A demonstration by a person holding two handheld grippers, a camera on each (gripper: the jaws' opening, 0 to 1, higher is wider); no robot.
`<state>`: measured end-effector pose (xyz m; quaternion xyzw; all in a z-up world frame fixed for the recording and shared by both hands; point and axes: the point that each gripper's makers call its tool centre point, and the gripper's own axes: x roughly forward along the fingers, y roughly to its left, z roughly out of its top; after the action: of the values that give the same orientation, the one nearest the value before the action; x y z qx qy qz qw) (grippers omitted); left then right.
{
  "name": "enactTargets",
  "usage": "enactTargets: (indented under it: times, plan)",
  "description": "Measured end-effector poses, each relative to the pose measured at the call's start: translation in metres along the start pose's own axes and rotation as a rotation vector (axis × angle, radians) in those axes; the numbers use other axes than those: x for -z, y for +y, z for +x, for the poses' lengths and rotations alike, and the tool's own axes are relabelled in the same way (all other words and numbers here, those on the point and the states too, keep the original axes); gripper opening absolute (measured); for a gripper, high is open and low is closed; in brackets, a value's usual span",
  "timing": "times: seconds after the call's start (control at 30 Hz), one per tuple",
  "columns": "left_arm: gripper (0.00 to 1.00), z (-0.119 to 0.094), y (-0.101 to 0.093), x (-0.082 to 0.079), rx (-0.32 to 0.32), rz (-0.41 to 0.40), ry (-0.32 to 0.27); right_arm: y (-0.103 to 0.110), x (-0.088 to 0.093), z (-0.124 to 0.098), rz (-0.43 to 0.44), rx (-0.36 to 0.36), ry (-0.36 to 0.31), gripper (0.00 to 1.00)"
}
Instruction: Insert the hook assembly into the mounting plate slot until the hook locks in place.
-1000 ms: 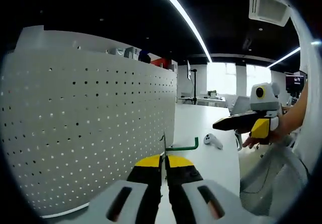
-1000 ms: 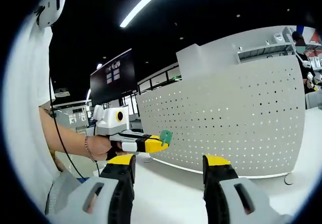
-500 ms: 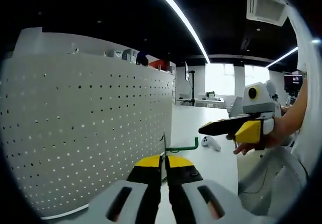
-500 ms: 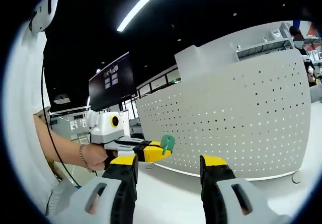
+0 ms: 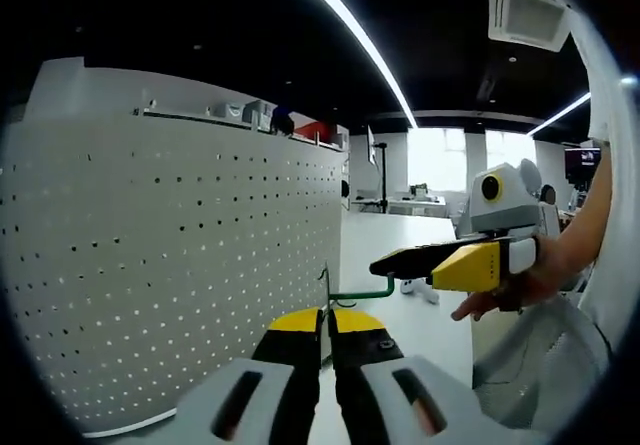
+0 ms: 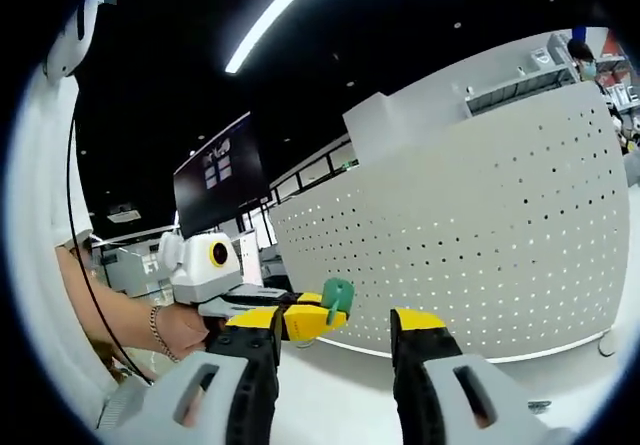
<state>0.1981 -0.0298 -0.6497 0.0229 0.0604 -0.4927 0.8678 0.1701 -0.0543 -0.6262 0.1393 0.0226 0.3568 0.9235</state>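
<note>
My left gripper [image 5: 326,327] has its fingers clenched on the green hook [image 5: 362,292], just beside the white pegboard [image 5: 180,265], seemingly not yet touching; my right gripper [image 6: 332,327] hangs released, facing that pegboard

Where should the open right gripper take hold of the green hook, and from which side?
On the bare horizontal shank of the green hook, approaching from the free end. The left gripper is shut on the plate end, while the right gripper hangs open near the upturned tip.
</note>
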Motion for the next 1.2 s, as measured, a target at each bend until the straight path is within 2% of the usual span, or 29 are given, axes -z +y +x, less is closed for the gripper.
enactTargets:
  times: [0.43,0.8,1.07,1.2]
  plan:
    - [0.02,-0.004,0.003,-0.004,-0.010,-0.018,-0.017,0.006,0.000,0.019,0.016,-0.026,-0.005,0.39]
    - [0.02,-0.005,0.005,-0.007,-0.016,-0.024,-0.030,0.006,0.002,0.028,0.043,-0.023,-0.011,0.29]
    - [0.02,-0.006,0.006,-0.009,-0.017,-0.020,-0.031,0.006,0.001,0.032,0.059,-0.023,-0.013,0.15]
    - [0.02,-0.006,0.005,-0.012,-0.017,-0.018,-0.035,0.007,0.003,0.034,0.076,-0.023,-0.015,0.15]
